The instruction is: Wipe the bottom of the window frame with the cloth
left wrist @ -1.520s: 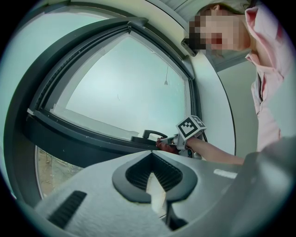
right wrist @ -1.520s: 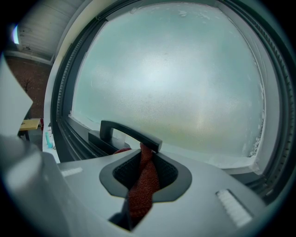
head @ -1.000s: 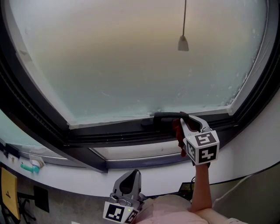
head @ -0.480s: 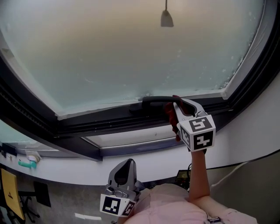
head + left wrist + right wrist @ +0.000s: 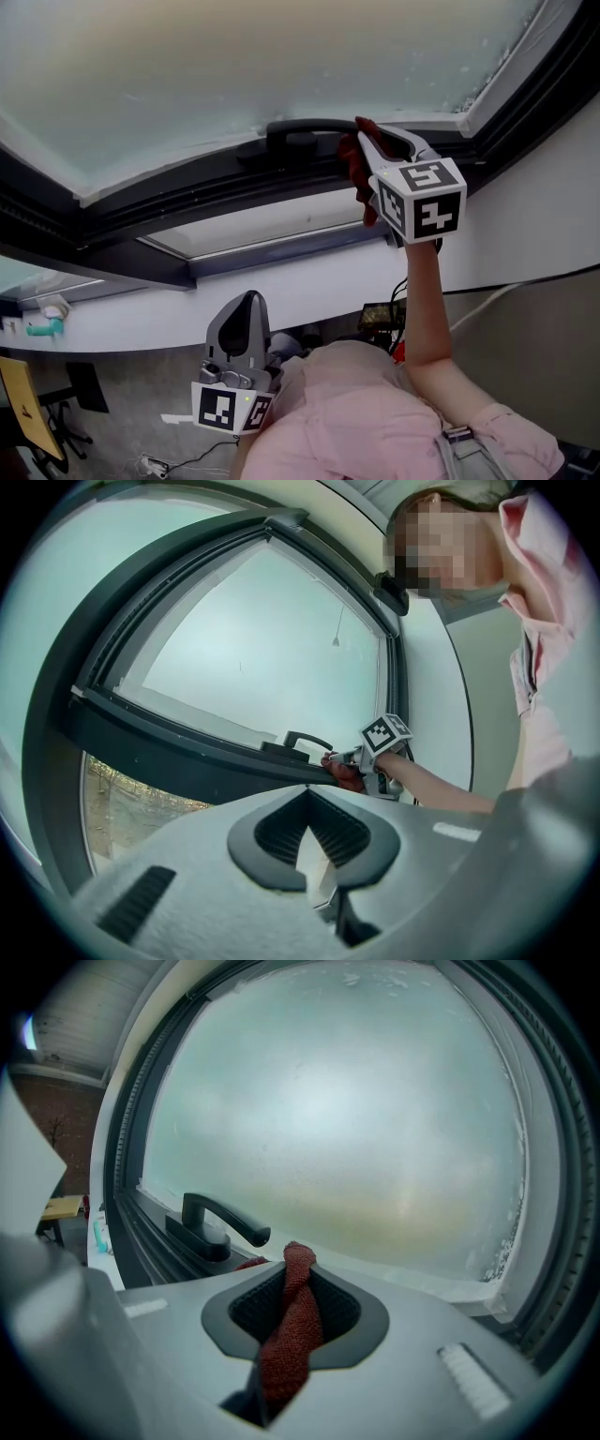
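My right gripper (image 5: 367, 141) is shut on a dark red cloth (image 5: 354, 171) and holds it against the dark bottom window frame (image 5: 178, 192), just right of the black window handle (image 5: 298, 129). In the right gripper view the cloth (image 5: 292, 1321) runs twisted between the jaws, and the handle (image 5: 221, 1222) lies just ahead to the left. My left gripper (image 5: 247, 323) hangs low near the person's body, well below the frame, jaws together and holding nothing. From the left gripper view, the right gripper (image 5: 361, 759) and cloth (image 5: 344, 776) show far off by the handle (image 5: 306, 740).
Frosted glass (image 5: 216, 66) fills the area above the frame. Below it come a white sill (image 5: 281, 281) and a wall. A green-handled tool (image 5: 42, 327) lies on the ledge at far left. Cables (image 5: 487, 298) run along the wall at right.
The head view has tilted down, so the window sits higher in the picture. The right gripper keeps the cloth at the frame by the handle's right end. The left gripper stays low.
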The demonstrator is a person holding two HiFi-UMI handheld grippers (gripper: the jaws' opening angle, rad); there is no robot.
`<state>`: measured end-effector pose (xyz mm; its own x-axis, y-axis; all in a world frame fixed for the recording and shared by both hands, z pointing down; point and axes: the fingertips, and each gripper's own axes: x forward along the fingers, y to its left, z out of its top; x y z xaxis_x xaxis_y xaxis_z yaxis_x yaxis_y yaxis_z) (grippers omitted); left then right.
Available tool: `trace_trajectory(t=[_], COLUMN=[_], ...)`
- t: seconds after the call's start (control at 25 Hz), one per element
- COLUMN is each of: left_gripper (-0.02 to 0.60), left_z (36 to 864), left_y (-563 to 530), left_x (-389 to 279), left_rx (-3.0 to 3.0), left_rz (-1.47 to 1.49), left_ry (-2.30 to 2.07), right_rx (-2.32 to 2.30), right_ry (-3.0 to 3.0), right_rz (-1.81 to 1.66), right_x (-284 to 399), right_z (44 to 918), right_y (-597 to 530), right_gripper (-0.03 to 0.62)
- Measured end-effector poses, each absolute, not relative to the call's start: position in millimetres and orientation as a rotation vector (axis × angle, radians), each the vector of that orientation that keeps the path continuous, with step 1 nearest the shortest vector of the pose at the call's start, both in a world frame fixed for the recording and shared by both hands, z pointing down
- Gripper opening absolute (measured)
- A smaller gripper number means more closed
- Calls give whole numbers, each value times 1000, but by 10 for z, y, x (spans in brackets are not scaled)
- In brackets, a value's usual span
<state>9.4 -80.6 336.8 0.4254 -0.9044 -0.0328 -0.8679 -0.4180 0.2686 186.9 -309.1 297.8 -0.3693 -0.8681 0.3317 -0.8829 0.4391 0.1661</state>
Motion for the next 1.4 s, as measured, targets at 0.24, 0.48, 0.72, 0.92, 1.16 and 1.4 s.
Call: trace_trajectory(t=[0.24,0.48,0.72,0.92,1.16,1.4], left_gripper=[-3,-3,-3,-3,-3,-3], left_z=[3346,3284,3273,3335,3385,3315], left_y=[-648,-459,-208,-75,83,58], left_x=[-26,-101,-138,-269,-313,-372], left_rx=[2478,2514,2550,2572,2587,2596], left_rz=[-256,-244,-272,-275,-255,-272], left_ry=[-1526,-1466,-1402,-1406,-1382,-1388], right_rx=[1547,1584,1602,1649,1641,1692], right_ry=[-2268,-2253,-2246,-2212,-2206,-2118], right_rz=[-16,-30,-9,-42,-21,-41], right_x=[1833,1847,1860,1874,1872,2100], right_z=[2969,2982,2970,2926,2981,2973], right_y=[-3110,-3084,-3080,-3065,-3050,-3094], right_gripper=[66,66,66,66,66,66])
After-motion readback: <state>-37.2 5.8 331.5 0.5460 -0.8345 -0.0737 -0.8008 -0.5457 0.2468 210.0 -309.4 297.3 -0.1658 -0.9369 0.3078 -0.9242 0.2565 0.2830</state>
